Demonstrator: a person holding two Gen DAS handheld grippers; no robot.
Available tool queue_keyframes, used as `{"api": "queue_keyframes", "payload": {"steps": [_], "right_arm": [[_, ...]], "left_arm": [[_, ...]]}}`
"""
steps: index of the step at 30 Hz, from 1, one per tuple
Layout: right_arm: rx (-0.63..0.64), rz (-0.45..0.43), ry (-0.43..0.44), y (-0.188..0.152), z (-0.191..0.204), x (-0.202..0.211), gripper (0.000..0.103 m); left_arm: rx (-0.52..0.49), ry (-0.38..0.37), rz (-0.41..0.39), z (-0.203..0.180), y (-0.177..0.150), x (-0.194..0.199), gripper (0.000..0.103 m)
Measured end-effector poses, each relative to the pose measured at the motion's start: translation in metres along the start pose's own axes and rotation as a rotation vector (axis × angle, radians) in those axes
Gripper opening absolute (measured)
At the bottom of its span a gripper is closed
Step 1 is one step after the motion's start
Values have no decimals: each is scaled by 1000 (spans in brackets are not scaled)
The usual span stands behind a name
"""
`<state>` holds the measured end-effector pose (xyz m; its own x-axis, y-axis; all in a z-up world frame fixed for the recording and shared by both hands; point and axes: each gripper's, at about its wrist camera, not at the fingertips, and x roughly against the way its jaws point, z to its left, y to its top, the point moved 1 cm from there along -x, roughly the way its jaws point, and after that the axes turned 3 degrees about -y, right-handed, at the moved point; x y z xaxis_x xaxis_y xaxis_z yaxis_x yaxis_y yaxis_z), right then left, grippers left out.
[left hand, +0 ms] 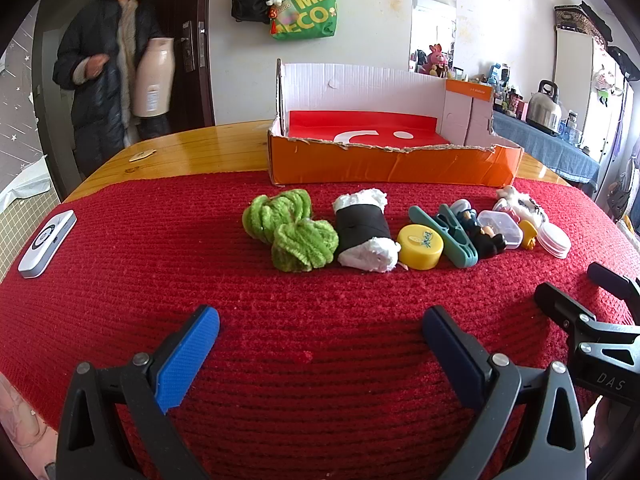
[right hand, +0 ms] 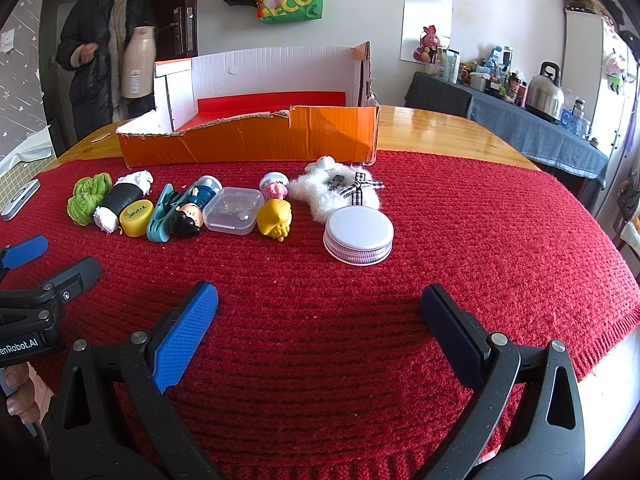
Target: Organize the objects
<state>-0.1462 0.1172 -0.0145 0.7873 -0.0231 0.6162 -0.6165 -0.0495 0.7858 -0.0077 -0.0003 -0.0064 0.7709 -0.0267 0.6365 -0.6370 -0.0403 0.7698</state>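
Note:
A row of small items lies on the red knitted cloth (left hand: 160, 280) before an orange cardboard box (left hand: 392, 160) (right hand: 256, 144). From the left: green fuzzy bundle (left hand: 288, 228) (right hand: 86, 198), black-and-white roll (left hand: 366, 236) (right hand: 120, 200), yellow cap (left hand: 420, 246) (right hand: 137, 216), teal clip (left hand: 456, 232) (right hand: 160, 216), dark-haired figurine (right hand: 188, 216), clear plastic case (right hand: 234, 210), yellow toy (right hand: 275, 218), pink-white figurine (right hand: 273, 186), white fluffy piece with a checked bow (right hand: 340, 192), white round lid (right hand: 359, 234). My left gripper (left hand: 320, 332) and right gripper (right hand: 320, 304) hover open near the cloth's front, empty.
A white device (left hand: 47, 243) lies at the cloth's left edge. A person in a dark coat (left hand: 104, 72) stands by the door holding a beige flask (left hand: 154, 76). Bags hang on the wall; a side table with a kettle (right hand: 546, 94) is at the right.

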Motion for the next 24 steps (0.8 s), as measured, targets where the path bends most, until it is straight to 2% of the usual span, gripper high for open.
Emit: {"api": "queue_keyframes", "payload": {"steps": [24], "right_arm": [[6, 18, 9, 1, 0, 0, 103]], "left_arm": [[5, 3, 6, 1, 1, 0, 103]]}}
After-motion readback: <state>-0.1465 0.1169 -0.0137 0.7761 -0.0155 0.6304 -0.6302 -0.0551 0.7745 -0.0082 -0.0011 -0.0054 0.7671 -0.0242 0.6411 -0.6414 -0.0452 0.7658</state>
